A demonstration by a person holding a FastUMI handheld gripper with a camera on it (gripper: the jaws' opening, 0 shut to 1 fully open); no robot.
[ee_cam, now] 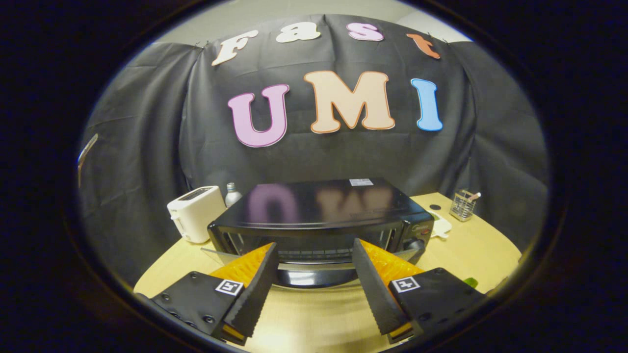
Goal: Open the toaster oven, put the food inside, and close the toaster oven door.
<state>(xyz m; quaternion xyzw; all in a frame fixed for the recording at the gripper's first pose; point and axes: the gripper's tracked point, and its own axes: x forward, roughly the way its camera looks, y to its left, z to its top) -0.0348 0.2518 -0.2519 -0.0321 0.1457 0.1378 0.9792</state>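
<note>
Counter (456, 250): pale wood-grain laminate, rounded edge, lower half of frame; black cloth wall behind. Toaster oven (321, 223) centre frame: glossy black box, door (314, 274) dropped open toward gripper. Gripper (314, 260) fingers spread apart, empty; serrated black pads, orange backs, just before door. White toaster (196, 213) centre left. Wire-mesh holder (462, 204) centre right.
</note>
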